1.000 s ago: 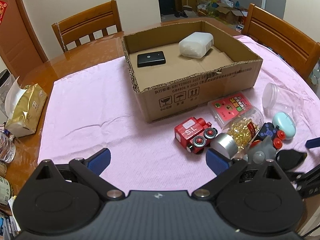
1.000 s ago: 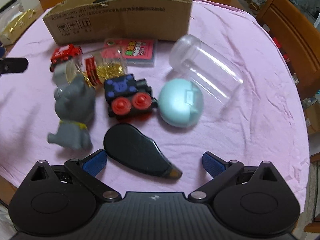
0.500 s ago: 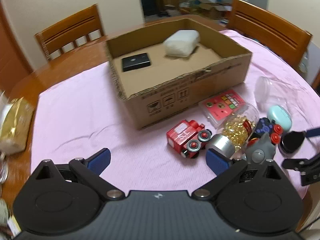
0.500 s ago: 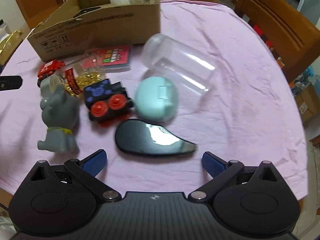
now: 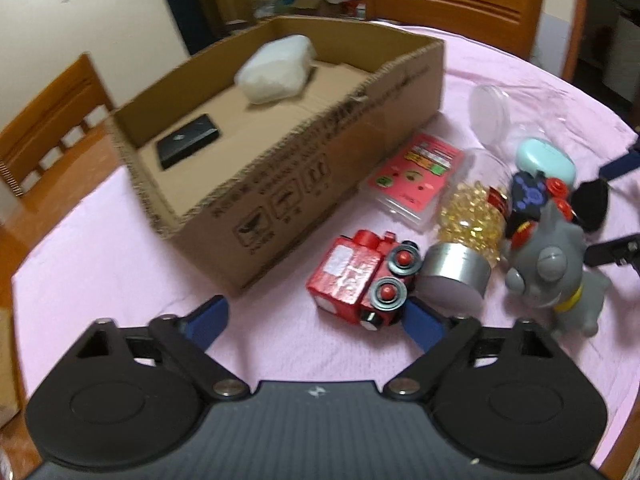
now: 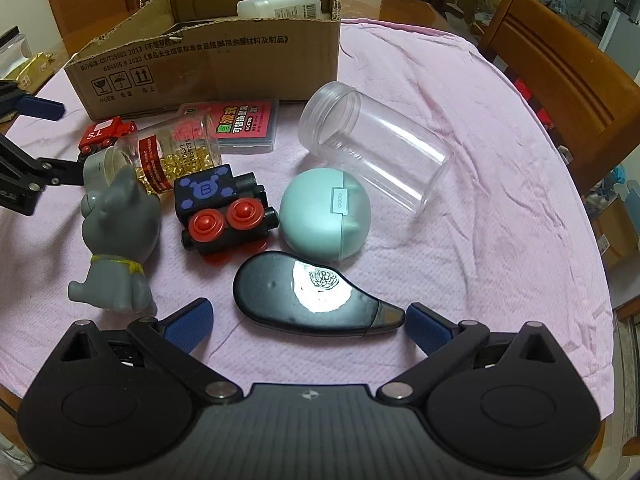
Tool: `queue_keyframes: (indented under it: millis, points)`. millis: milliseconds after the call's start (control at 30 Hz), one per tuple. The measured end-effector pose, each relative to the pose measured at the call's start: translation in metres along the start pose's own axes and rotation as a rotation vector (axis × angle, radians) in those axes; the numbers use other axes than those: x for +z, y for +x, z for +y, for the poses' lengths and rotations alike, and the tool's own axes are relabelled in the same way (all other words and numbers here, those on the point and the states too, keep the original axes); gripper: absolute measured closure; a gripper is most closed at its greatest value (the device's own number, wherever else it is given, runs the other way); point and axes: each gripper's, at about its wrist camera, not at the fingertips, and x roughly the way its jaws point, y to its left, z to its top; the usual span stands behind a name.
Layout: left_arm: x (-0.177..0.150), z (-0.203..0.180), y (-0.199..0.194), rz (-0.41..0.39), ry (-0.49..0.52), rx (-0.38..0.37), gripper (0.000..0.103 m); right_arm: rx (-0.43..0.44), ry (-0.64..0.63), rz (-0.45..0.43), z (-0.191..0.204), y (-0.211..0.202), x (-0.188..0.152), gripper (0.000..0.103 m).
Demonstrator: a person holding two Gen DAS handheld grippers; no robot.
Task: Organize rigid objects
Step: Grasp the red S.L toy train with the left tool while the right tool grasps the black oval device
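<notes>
I've got both tools spread, right tool (image 6: 306,320) straddling the black case (image 6: 308,298) near me, left tool (image 5: 316,318) beside the red train (image 5: 362,278), which could roll if clipped.

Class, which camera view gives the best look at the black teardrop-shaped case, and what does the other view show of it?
The right wrist view: the black teardrop-shaped case lies whole and sharp on the pink cloth, just ahead of the open jaws. The left wrist view shows only a blurred dark part behind the grey toy cat.

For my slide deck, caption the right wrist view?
Open right gripper nears a black teardrop case among toys before the cardboard box.
</notes>
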Motion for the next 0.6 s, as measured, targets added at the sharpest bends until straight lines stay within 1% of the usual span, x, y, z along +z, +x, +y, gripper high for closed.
queue_keyframes:
  millis: [100,167,200,267,333,367,500,600]
  points:
    - [0.0025,0.0029,0.0040,-0.016,0.012,-0.060,0.024,0.000,0.001,0.000,0.0001,0.0002,0.0002,0.000]
    - [0.0044,0.0033,0.0059,-0.029,0.031,-0.074,0.025,0.001,0.000,-0.001,0.0001,0.0004,0.0003,0.000]
    - [0.0053,0.0033,0.0071,-0.033,0.038,-0.083,0.028,0.001,0.001,-0.002,0.0001,-0.0001,-0.0001,0.000]
    - [0.0069,0.0041,0.0077,-0.044,0.044,-0.116,0.038,0.001,0.001,-0.009,0.0004,-0.0010,-0.0012,0.000]
    - [0.0082,0.0044,0.0082,-0.047,0.046,-0.152,0.052,0.000,0.002,-0.014,0.0008,-0.0011,-0.0024,0.000]
    - [0.0084,0.0036,0.0086,-0.047,0.047,-0.162,0.052,0.000,0.004,-0.014,0.0010,-0.0011,-0.0025,0.000]
    - [0.0072,0.0033,0.0067,-0.047,0.019,-0.143,0.053,-0.007,0.018,0.010,0.0018,-0.0006,0.0010,0.000]
    - [-0.0002,0.0062,0.0013,-0.030,-0.021,-0.090,0.053,-0.018,0.043,0.042,0.0019,-0.0007,0.0037,0.000]
